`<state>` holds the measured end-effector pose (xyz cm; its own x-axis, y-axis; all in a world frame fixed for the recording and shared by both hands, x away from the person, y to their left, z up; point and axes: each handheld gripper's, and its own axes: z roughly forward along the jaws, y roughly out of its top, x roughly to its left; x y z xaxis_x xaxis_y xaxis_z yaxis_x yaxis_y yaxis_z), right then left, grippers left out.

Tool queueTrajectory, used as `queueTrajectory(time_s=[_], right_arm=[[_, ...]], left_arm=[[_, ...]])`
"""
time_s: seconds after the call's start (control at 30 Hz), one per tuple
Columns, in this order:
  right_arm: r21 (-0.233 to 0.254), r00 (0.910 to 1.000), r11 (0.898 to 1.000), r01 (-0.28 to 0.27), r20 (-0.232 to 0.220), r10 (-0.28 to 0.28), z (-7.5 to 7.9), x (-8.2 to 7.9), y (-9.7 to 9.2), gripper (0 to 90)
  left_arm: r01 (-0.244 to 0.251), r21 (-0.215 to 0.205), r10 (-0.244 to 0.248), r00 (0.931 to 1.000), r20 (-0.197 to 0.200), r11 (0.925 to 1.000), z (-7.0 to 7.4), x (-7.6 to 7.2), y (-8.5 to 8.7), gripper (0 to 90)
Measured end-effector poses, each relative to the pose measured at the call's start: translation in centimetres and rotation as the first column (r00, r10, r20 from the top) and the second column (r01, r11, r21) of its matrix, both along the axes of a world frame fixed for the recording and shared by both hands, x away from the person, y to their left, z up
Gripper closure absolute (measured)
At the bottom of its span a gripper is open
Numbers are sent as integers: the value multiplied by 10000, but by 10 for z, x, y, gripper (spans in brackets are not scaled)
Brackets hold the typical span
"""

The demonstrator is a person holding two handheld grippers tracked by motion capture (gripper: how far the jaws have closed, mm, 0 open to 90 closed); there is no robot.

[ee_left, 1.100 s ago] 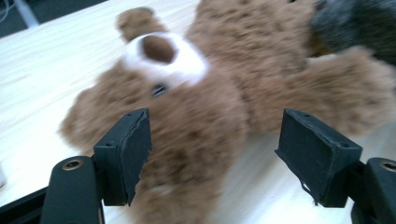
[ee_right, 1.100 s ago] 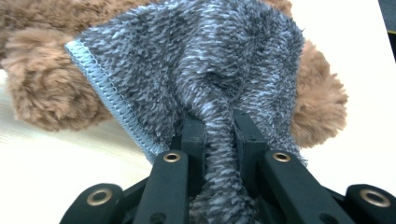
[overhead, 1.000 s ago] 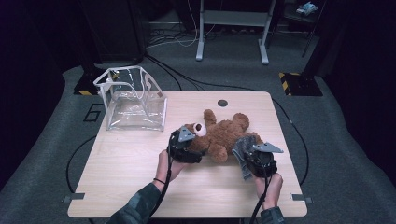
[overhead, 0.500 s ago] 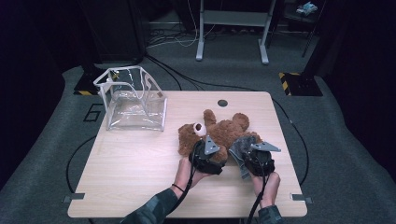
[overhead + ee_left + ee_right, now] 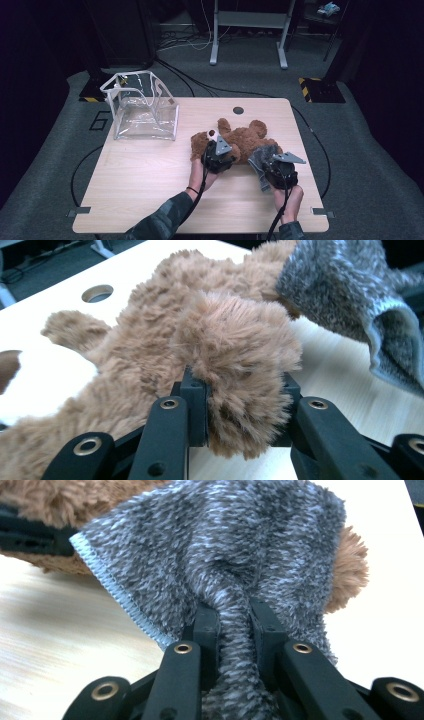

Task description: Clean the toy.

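The left hand-held gripper [image 5: 216, 156] has come across from the teddy bear's [image 5: 239, 141] head end to its middle, and its jaws have just been closing; in the left gripper view they now clench a plump brown plush limb [image 5: 239, 365], the fur bulging between the pads. That gives it a firm hold on the bear, which I judge steadies the toy so the grey garment can be worked on or off it.

The right hand-held gripper [image 5: 279, 172] has stayed put, pinched tight on a bunched fold of the fuzzy grey knit cloth [image 5: 235, 555], whose pale stitched hem fans out to the left of its jaws.

The bear lies on the desk [image 5: 145, 185] at centre right of the high view, shaggy and tan. A clear plastic bag [image 5: 142, 105] stands open at upper left, well apart.
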<state>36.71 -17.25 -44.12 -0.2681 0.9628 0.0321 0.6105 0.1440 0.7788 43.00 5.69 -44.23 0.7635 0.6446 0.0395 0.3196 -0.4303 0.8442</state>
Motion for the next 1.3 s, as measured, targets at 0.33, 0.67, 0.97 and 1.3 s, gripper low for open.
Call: queueTrajectory(time_s=[0.33,0.67,0.97,1.3], right_arm=[[9,9995,9999,-150,269,149,10,3,9,771],[-53,9954,9992,-406,865,409,38,0,20,769],[-175,9867,9982,-571,1517,591,66,-2,30,769],[-537,9928,9941,-944,683,980,45,39,55,768]], left_arm=[[304,-839,-321,9993,-186,9960,23,22,18,739],[831,-1657,-876,9959,-203,9827,53,25,25,760],[765,-2073,-933,9930,-727,9753,76,10,20,760],[-197,-1888,-142,9842,-1764,9818,32,29,48,737]])
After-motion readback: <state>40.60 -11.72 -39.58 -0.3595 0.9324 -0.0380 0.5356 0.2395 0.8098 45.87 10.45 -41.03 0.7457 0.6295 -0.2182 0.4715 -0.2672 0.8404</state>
